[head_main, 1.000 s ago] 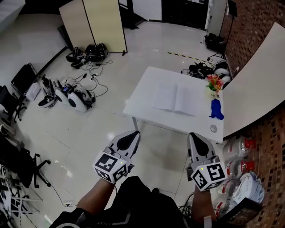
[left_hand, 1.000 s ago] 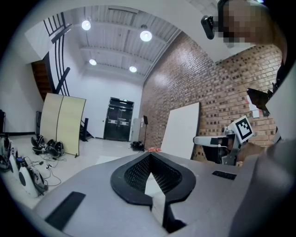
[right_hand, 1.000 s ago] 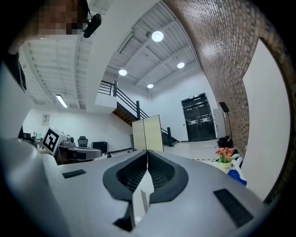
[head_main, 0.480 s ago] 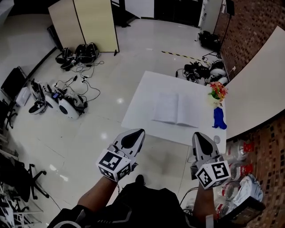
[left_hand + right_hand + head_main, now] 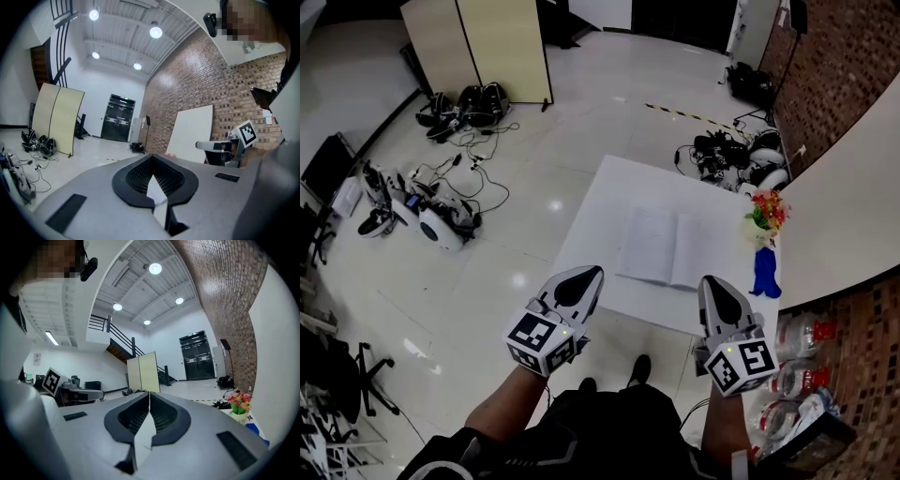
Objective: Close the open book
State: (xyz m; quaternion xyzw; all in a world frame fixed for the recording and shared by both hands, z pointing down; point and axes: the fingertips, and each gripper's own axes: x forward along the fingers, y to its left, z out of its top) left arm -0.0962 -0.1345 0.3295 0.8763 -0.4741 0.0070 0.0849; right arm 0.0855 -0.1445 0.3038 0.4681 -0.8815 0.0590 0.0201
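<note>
Two grippers closed and empty, left gripper (image 5: 581, 277), right gripper (image 5: 712, 286), nothing to grip yet | open book (image 5: 660, 247) flat on table (image 5: 609, 178) centre, beyond both | I judge approach, book untouched

The print on the open book (image 5: 661, 248) is too small to read, the right gripper (image 5: 713, 284) covers part of the near edge of the table (image 5: 609, 187), and the blue thing (image 5: 764, 274) beside the flowers (image 5: 768, 210) is too small to identify
</note>
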